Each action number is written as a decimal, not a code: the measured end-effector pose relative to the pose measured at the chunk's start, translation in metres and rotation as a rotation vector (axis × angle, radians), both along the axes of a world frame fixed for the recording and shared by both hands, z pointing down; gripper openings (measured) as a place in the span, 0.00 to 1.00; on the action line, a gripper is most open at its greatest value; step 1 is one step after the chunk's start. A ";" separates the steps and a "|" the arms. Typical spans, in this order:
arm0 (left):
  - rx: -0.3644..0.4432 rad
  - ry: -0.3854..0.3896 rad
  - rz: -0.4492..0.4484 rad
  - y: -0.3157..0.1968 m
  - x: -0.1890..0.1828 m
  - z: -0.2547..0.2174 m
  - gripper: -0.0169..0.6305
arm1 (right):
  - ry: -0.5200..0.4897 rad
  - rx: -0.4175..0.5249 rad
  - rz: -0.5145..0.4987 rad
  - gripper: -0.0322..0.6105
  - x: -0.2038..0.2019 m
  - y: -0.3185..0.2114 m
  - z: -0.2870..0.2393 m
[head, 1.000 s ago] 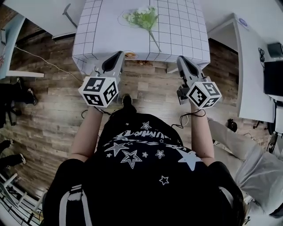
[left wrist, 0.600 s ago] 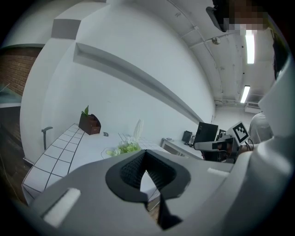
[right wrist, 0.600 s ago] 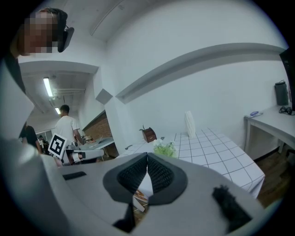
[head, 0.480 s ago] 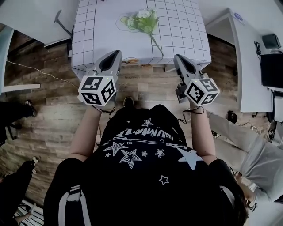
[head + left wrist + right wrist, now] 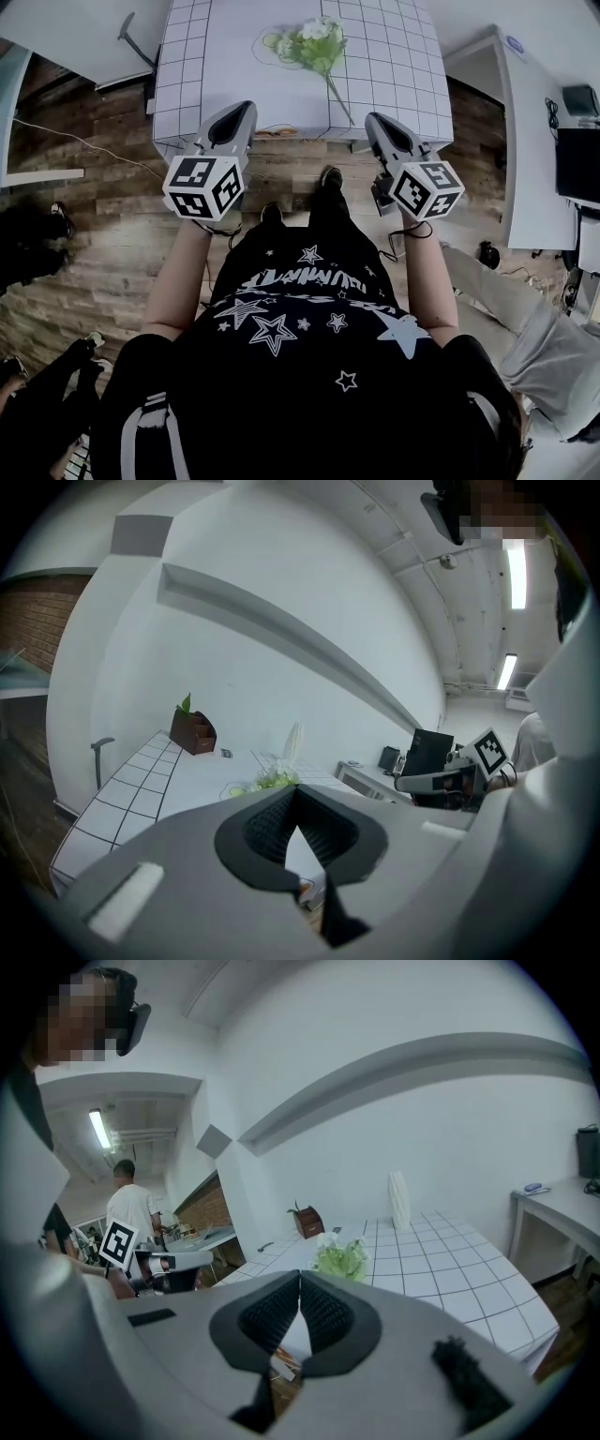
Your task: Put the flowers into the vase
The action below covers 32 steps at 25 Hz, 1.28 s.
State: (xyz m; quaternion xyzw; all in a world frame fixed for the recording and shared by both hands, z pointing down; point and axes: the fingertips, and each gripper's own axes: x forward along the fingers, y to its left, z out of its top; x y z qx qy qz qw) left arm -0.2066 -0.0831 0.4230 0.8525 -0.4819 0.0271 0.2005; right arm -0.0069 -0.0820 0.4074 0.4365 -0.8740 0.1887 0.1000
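A bunch of pale green and white flowers [image 5: 315, 39] lies on the white gridded table [image 5: 216, 66], its stem pointing toward the near edge. The flowers [image 5: 272, 780] show low in the left gripper view and, as flowers [image 5: 342, 1258], just past the jaws in the right gripper view. A tall white ribbed vase [image 5: 400, 1200] stands at the table's far side; the vase [image 5: 293, 743] rises behind the bunch. My left gripper [image 5: 239, 112] and right gripper [image 5: 375, 122] hover at the table's near edge, both shut and empty. Left gripper [image 5: 297, 797] and right gripper [image 5: 300, 1281] jaws meet.
A small brown box with a plant [image 5: 192, 731] sits at the table's far corner. A white desk [image 5: 525, 122] with a monitor [image 5: 577, 99] stands to the right. Another person's leg [image 5: 511, 309] is at right, and a chair [image 5: 131, 28] is left of the table.
Both grippers have moved forward to the table's near edge. The table and flowers sit closer in the head view, and the person's foot has stepped forward.
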 end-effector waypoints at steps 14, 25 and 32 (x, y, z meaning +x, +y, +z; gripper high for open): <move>-0.050 -0.042 -0.154 -0.040 0.022 0.009 0.04 | 0.076 -0.152 -0.212 0.07 0.002 -0.078 0.047; -0.069 -0.090 -0.310 -0.075 0.037 0.009 0.04 | 0.092 -0.385 -0.362 0.07 0.001 -0.131 0.097; -0.081 -0.133 -0.456 -0.068 0.027 0.008 0.04 | 0.126 -0.558 -0.484 0.22 -0.016 -0.125 0.138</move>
